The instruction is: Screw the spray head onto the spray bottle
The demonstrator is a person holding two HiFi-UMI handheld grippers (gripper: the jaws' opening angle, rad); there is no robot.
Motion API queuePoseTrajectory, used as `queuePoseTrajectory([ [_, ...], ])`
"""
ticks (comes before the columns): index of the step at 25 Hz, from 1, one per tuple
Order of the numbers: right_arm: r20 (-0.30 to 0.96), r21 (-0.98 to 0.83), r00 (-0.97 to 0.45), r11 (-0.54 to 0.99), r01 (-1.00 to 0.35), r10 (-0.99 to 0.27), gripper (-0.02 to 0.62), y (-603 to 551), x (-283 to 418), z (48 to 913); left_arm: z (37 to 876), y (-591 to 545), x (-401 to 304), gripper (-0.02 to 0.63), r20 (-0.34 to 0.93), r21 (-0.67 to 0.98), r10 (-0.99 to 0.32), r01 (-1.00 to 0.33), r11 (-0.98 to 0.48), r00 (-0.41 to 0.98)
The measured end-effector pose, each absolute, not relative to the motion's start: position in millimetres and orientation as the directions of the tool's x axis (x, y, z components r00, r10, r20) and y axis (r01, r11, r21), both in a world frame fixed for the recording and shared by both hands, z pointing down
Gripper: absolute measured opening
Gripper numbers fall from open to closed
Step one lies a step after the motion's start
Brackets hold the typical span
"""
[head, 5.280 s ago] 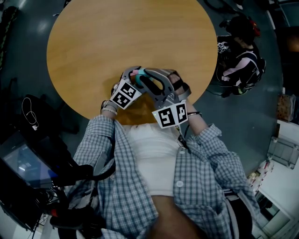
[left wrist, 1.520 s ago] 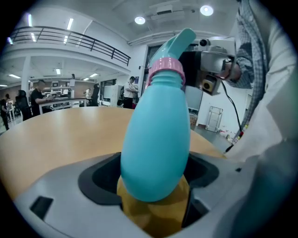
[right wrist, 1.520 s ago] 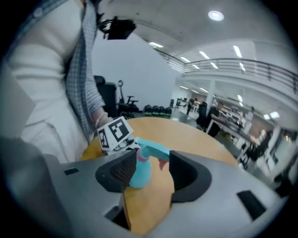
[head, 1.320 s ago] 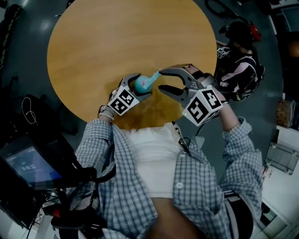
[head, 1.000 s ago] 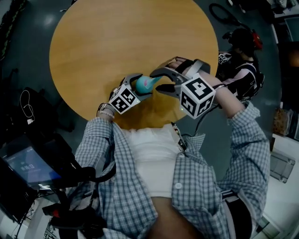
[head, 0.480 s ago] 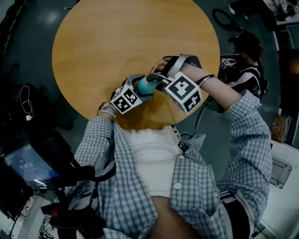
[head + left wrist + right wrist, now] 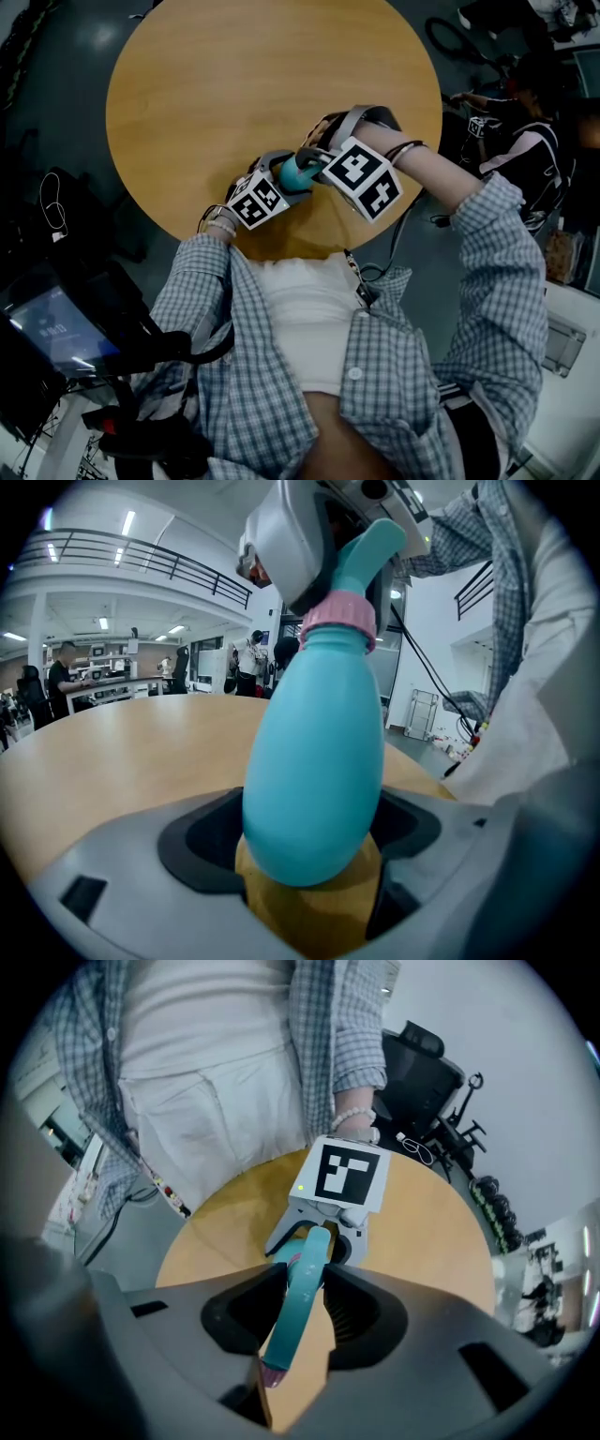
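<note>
**A:** Over the near edge of the table (image 7: 234, 84), clamped the spray bottle (image 7: 319, 761) in the left gripper (image 7: 309, 855), steadying it.

**B:** Was closing jaws of the right gripper (image 7: 300, 1312) on the spray head (image 7: 305, 1274) atop it, pads already touching, to twist.

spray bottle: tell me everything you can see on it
The spray bottle is teal, egg-shaped, smooth and opaque, plastic by the look, with a pink collar at the neck and a teal spray head seated on top. It leans slightly over the wooden table. The left gripper clamps its lower body; the right gripper is closing its jaws on the spray head. Whether its base touches the table cannot be told.
</note>
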State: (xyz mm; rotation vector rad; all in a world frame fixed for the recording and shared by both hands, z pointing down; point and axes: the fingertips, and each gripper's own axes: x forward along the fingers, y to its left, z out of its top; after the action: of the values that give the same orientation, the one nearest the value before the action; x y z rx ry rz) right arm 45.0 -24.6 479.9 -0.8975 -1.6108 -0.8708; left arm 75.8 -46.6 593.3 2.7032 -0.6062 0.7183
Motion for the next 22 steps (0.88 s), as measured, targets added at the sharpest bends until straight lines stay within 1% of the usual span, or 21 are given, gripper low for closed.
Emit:
queuePoseTrajectory([
  [3, 0.968, 0.034, -0.184, 0.636, 0.771, 0.172, 0.118, -24, 44, 478, 594, -45, 78, 0.411, 0.522, 0.158, -0.328, -0.468, -0.87, 0.787],
  [6, 0.955, 0.004, -0.241, 0.801, 0.599, 0.175, 0.118, -28, 45, 474, 591, -47, 81, 0.411, 0.518, 0.154, -0.343, -0.479, -0.864, 0.784],
  [9, 0.933, -0.006, -0.336, 0.936, 0.351, 0.132, 0.118, -34, 46, 470, 589, -49, 84, 0.411, 0.52, 0.147, -0.365, -0.502, -0.853, 0.772],
  [11, 0.915, -0.048, -0.393, 0.991, 0.123, 0.093, 0.118, -37, 48, 470, 589, -50, 86, 0.411, 0.523, 0.14, -0.387, -0.525, -0.84, 0.759],
  [14, 0.897, -0.113, -0.443, 0.966, -0.234, -0.003, 0.118, -42, 51, 472, 590, -51, 87, 0.411, 0.537, 0.116, -0.423, -0.56, -0.82, 0.73],
  [17, 0.873, -0.132, -0.469, 0.858, -0.496, -0.137, 0.118, -47, 54, 472, 590, -52, 86, 0.411, 0.542, 0.096, -0.464, -0.601, -0.794, 0.7],
  [20, 0.844, -0.086, -0.453, 0.761, -0.643, -0.287, 0.118, -49, 54, 470, 590, -54, 85, 0.411, 0.541, 0.069, -0.499, -0.627, -0.776, 0.677],
  [22, 0.83, -0.023, -0.421, 0.731, -0.681, -0.366, 0.118, -49, 53, 470, 591, -55, 84, 0.411, 0.544, 0.051, -0.512, -0.635, -0.771, 0.665],
])
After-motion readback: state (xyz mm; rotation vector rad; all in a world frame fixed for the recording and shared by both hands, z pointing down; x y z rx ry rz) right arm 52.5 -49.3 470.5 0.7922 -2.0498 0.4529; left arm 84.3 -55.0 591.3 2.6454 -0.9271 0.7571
